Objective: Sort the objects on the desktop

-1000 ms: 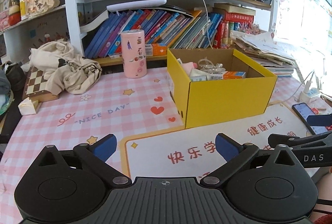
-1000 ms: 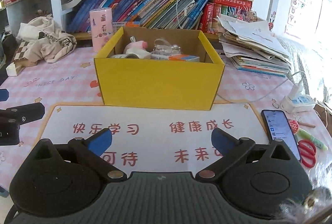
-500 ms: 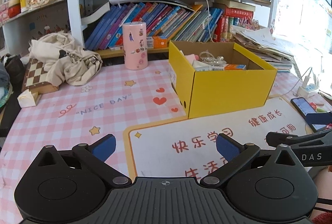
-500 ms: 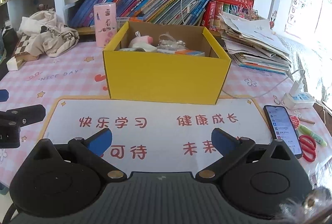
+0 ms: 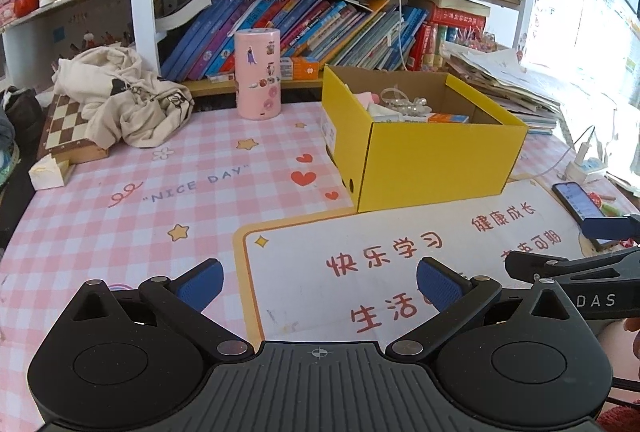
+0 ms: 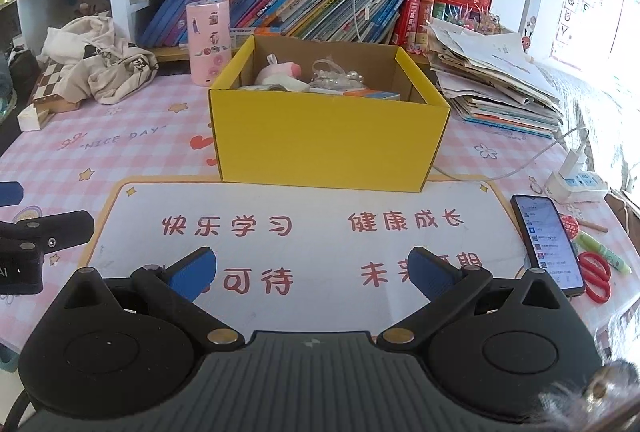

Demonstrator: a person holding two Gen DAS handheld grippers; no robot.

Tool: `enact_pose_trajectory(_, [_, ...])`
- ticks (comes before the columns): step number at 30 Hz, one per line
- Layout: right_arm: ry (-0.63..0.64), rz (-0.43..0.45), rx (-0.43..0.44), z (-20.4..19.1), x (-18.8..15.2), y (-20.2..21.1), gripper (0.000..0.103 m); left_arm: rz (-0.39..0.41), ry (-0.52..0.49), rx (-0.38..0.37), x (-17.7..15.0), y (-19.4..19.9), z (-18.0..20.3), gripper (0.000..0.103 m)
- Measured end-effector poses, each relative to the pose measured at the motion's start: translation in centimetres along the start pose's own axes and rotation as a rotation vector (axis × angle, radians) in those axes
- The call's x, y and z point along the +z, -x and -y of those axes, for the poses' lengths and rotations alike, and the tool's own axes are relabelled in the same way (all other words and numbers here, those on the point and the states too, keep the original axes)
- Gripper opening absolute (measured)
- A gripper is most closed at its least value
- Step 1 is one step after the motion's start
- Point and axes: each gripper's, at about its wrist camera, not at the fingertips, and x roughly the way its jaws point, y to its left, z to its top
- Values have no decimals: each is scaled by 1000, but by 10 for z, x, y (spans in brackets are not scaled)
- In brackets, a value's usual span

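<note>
Both jaws wide, nothing held: my left gripper (image 5: 318, 284) and right gripper (image 6: 312, 270) hover over the white mat (image 6: 320, 244). Yellow box (image 6: 328, 148) sits just beyond it, already holding tape, a pink item and small packets. Risk as I judge it: reaching right for scissors (image 6: 596, 278), I could knock the phone (image 6: 546, 242) or snag the charger cable (image 6: 532, 162).

Left tongs (image 5: 320, 282) spread wide, empty; right tongs (image 6: 312, 272) likewise, held level alongside.
</note>
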Motion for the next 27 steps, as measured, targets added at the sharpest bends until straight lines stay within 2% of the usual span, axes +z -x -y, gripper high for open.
enact_pose_trajectory(19, [11,-3,-5,-9,0,0,103,-3,13,-13,-1,1,-3,103])
enact_pose_trajectory(27, [20,-8,-11,-11,2,-3,103,11,25,-41,0,2,-4,103])
